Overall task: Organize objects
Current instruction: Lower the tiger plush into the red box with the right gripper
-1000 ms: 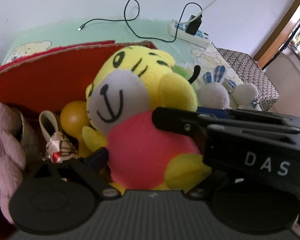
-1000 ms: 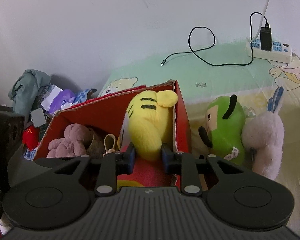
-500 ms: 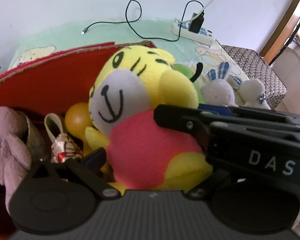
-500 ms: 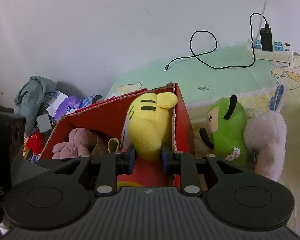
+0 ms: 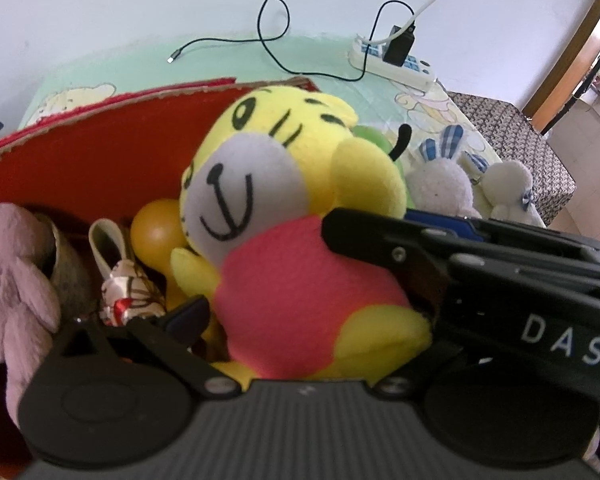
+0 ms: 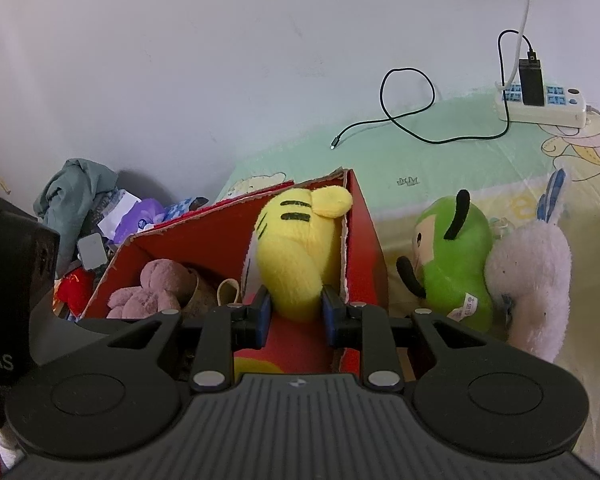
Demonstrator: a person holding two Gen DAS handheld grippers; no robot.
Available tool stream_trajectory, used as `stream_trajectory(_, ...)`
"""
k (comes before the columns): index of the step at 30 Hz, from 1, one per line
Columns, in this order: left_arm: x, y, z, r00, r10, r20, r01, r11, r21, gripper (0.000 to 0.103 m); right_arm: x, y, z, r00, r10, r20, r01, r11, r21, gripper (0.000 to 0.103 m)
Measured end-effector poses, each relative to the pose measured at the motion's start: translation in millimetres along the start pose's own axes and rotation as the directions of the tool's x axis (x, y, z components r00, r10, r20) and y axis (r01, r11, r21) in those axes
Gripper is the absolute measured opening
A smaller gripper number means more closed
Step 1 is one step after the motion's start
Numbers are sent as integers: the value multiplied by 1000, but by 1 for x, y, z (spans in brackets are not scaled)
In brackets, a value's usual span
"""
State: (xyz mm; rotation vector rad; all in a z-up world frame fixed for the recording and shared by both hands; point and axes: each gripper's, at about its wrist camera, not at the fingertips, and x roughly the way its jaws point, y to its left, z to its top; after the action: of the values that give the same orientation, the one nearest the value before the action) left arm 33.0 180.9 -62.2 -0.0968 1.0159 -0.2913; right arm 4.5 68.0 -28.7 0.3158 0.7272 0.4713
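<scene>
A yellow tiger plush (image 5: 284, 208) in a pink shirt sits upright at the right end of the red cardboard box (image 5: 100, 148). My right gripper (image 6: 294, 312) is shut on the back of the tiger plush (image 6: 296, 248), and its body shows in the left wrist view (image 5: 480, 264). My left gripper (image 5: 300, 320) is open with the plush's belly between its fingers; only its left fingertip (image 5: 188, 314) shows. The box (image 6: 364, 248) also holds a pink plush (image 6: 152, 288), a yellow ball (image 5: 156, 232) and a small satin pouch (image 5: 128, 296).
A green plush (image 6: 456, 264) and a white rabbit plush (image 6: 528, 280) lie on the bed right of the box, with another white plush (image 5: 508, 184) further right. A power strip (image 6: 540, 104) and black cable (image 6: 408, 116) lie by the wall. Clothes and clutter (image 6: 84, 208) are piled left.
Both views have shifted only slightly; the tiger plush stays held in the box. The left gripper has drifted a little nearer.
</scene>
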Motion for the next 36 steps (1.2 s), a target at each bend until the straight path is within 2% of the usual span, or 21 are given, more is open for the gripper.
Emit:
stream_trajectory(7,3,8,-2,1000,-28,6,28,999,-32,103,-1,-1,-3,1000,8,23,-8,1000,1,26)
stream_trajectory(16,3,7,-3,999,-29,14,29,999,-29,103,-1,-1,-3,1000,9,29,-9,1000,-1,26)
stream_trajectory(26,-16,6,-3,998,-8,67,6,1000,30,102,0,0,4,1000,10,-13,-10,1000,27,25)
stream_trajectory(31,-28,24,-11,997,-33,74,33,999,9,102,0,4,3,1000,-4,-16,5,1000,14,25)
stream_trajectory(36,-51,47,-22,987,-116,116,117,993,-2,102,0,5,2,1000,-12,-12,12,1000,8,25)
